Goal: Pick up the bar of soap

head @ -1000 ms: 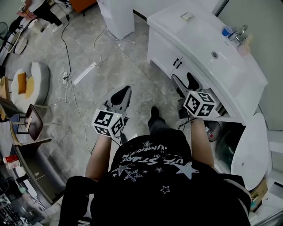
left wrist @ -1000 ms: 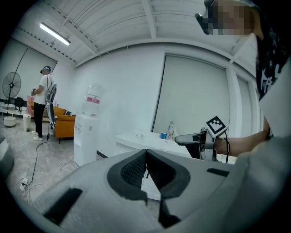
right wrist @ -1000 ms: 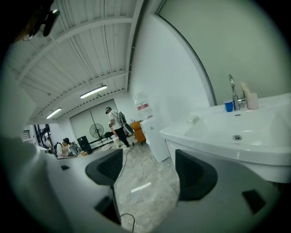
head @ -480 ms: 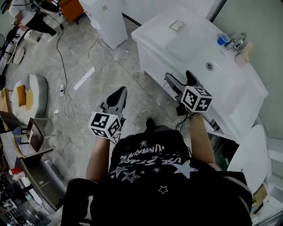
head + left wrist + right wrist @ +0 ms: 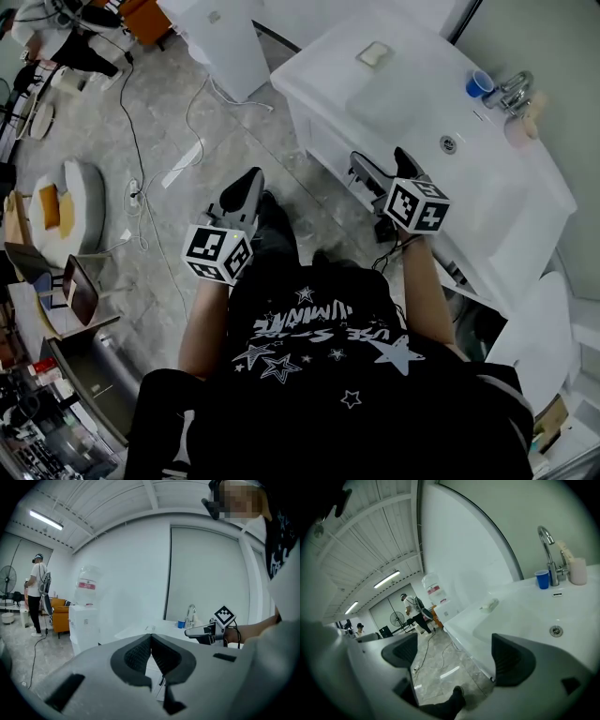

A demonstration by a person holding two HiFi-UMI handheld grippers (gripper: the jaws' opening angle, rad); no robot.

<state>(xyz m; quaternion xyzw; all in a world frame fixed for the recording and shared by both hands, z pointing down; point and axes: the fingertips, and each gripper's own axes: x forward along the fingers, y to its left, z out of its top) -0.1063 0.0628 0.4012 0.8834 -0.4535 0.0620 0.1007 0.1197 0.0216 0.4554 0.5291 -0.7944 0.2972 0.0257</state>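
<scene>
Located the pale rectangular bar of soap (image 5: 375,54) lying flat at the far end of the glossy white vanity counter (image 5: 323,70), beside the basin hollow, untouched and well apart from both tools. Noted the small blue plastic cup (image 5: 479,84) and the chrome tap (image 5: 511,91) on the opposite side of the basin (neither in the way of a straight reach).

Found the right gripper (image 5: 380,161) held over the near edge of the counter, pointing towards the soap and slightly downward. Recorded its jaws as just opened to full spread, with nothing between them but floor and counter edge. Judged as preparation: spread early, to pass either side of the bar on arrival.

Found the left gripper (image 5: 246,187) over the grey marbled floor (image 5: 187,112), off to the side of the vanity, pads pressed together on nothing. Judged as parked, kept clear of the working side.

Assessed stage as approach only; pickup not begun. Recommend carrying the open right tool across the basin, lowering astride the bar, then closing gently, given a likely slippery surface.
</scene>
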